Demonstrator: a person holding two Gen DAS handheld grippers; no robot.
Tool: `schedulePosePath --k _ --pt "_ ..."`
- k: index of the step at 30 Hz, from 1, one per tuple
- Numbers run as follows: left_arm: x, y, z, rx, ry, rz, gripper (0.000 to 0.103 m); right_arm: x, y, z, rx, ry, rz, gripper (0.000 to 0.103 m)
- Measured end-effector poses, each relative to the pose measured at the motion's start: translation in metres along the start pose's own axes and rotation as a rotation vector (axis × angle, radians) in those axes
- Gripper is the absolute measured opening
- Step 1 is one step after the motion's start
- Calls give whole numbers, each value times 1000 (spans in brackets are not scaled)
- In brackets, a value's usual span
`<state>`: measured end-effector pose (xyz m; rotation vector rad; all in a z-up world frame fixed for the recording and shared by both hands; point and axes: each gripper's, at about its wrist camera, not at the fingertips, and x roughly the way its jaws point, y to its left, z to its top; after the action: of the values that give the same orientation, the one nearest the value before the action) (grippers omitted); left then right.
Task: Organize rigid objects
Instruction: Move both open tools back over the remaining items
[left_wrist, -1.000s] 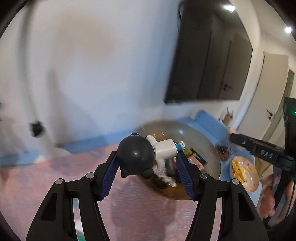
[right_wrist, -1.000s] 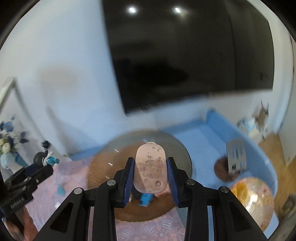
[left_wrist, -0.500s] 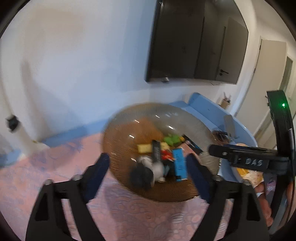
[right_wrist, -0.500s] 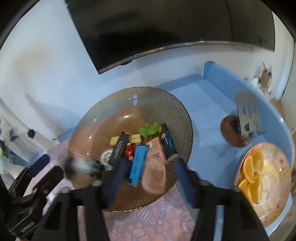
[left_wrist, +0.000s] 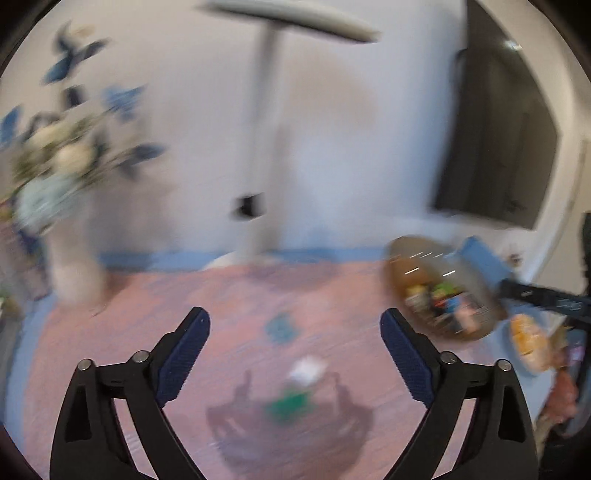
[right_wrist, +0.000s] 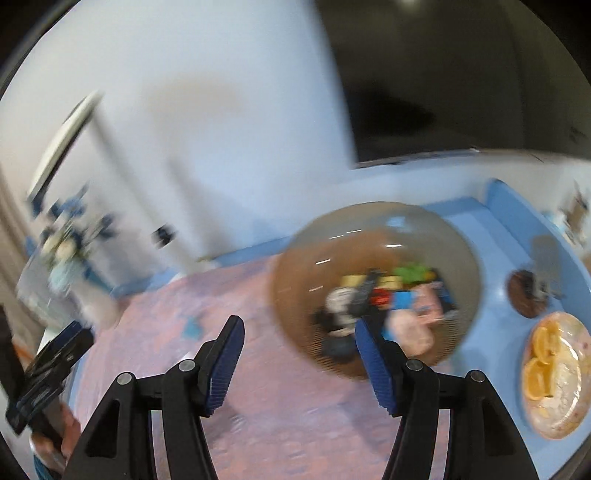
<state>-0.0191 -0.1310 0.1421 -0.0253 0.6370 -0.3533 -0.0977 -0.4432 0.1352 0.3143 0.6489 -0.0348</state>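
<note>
A brown ribbed glass bowl stands on the pink patterned cloth and holds several small toys. Among them lie a black-headed white figure and a pink oval case. My right gripper is open and empty, hanging just left of the bowl's near rim. In the left wrist view the bowl sits far right. My left gripper has its jaws opening wide with nothing between them, over bare cloth. A small teal piece and a white-and-green item lie on the cloth below it. The frames are blurred.
A vase of white and blue flowers stands at the back left beside a white lamp pole. A plate of orange slices and a brown coaster with a metal stand sit on the blue surface at right. A dark screen hangs on the wall.
Both grippers opened and let go: the black-headed figure and the pink case now lie in the bowl. Both views have swung left, so the bowl has slid to the right.
</note>
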Motion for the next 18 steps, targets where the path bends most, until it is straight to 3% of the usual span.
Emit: schedulePosePath --k 4,7,12,15,18 --pt "15 50 -39 -76 76 101 102 27 46 -37 -111 28 28 77" --pt "36 72 -69 -107 149 149 102 63 65 -67 -165 71 19 77" --pt "56 87 -104 -117 199 157 102 111 76 -112 -311 92 -35 77" --pt "59 90 -105 -133 204 122 102 126 69 -121 -290 141 -57 77" --pt "58 91 -107 -138 211 125 102 129 65 -120 -280 137 -82 78"
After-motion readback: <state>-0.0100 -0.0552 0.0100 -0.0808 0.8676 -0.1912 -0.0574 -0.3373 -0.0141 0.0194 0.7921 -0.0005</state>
